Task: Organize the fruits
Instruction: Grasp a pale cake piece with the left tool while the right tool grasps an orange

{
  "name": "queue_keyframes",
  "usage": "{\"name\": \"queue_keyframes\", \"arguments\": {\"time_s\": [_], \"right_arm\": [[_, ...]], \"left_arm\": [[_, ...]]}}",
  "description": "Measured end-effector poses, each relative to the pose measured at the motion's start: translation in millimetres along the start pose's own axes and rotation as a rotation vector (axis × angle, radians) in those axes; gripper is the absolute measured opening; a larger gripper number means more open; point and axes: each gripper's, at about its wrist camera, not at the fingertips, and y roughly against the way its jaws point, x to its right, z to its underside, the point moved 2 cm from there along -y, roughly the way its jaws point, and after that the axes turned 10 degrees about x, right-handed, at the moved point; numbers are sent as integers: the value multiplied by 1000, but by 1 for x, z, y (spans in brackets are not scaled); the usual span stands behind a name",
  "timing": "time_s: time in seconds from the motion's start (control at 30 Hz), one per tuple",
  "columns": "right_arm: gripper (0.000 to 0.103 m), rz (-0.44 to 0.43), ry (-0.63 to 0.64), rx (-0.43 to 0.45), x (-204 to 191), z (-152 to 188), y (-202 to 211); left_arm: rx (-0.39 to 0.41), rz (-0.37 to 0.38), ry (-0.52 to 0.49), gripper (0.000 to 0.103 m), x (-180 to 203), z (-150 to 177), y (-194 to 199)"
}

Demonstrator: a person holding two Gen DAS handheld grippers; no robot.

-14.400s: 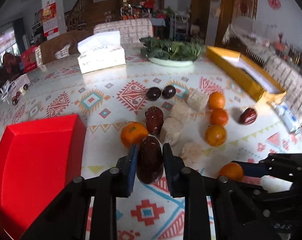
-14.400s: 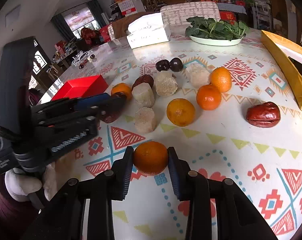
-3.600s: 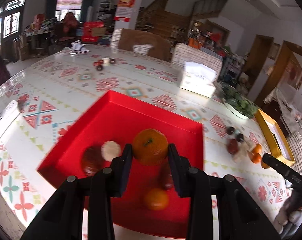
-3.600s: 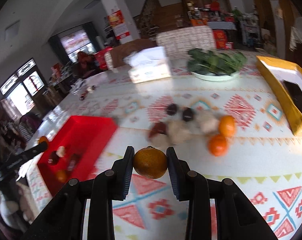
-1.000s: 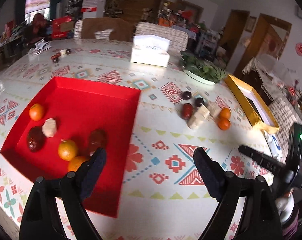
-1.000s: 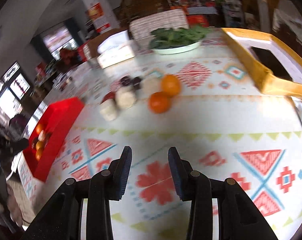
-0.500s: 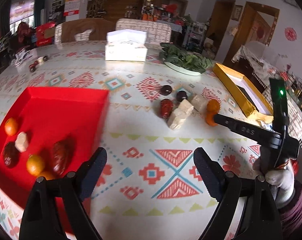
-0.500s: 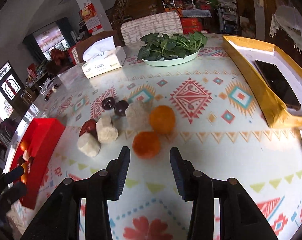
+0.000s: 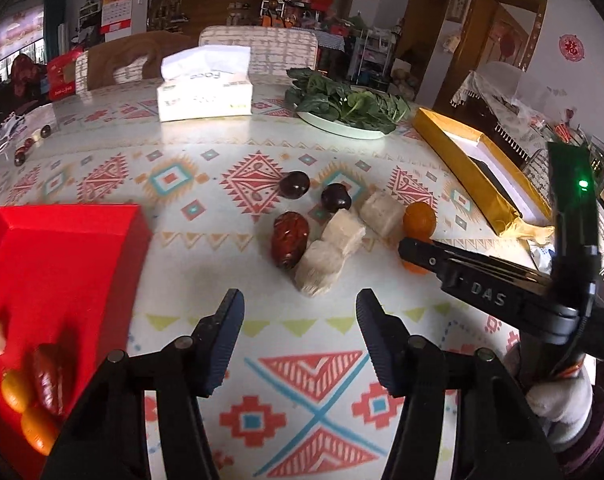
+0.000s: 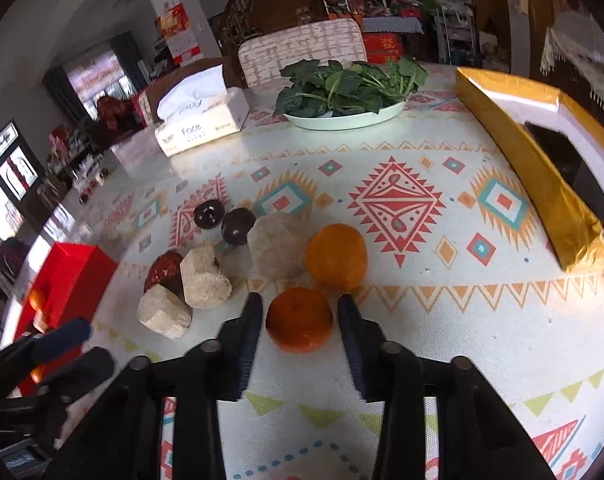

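Red tray [image 9: 62, 248] at 9 o'clock already holds several fruits. Right gripper [image 10: 298, 320] fingers closing around near orange [image 10: 299, 319], not yet pinched. Left gripper [image 9: 300, 334] closing, nothing between. Cluster remains on desk [image 9: 206, 276].

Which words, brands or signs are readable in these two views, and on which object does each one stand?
"Face": on the side of the tissue box, printed twice; its smaller print is too small to read.
"DAS": on the side of the right gripper.
Red wall poster: too blurred to read.
Round red emblem on the wall: a sign I cannot read.
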Motion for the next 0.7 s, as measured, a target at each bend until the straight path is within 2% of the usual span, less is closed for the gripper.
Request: {"name": "queue_keyframes", "arguments": {"time_s": [0.43, 0.53, 0.6, 0.7], "right_arm": [[35, -38, -86, -6, 13, 2, 8], [35, -39, -87, -8, 13, 1, 7], [35, -40, -88, -8, 13, 1, 7], [36, -39, -86, -7, 13, 2, 7]], "left_arm": [[-36, -32, -10, 58, 11, -6, -47], [-39, -49, -14, 44, 11, -6, -52], [-39, -46, -25, 29, 13, -5, -52], [-35, -43, -32, 28, 15, -3, -49]]}}
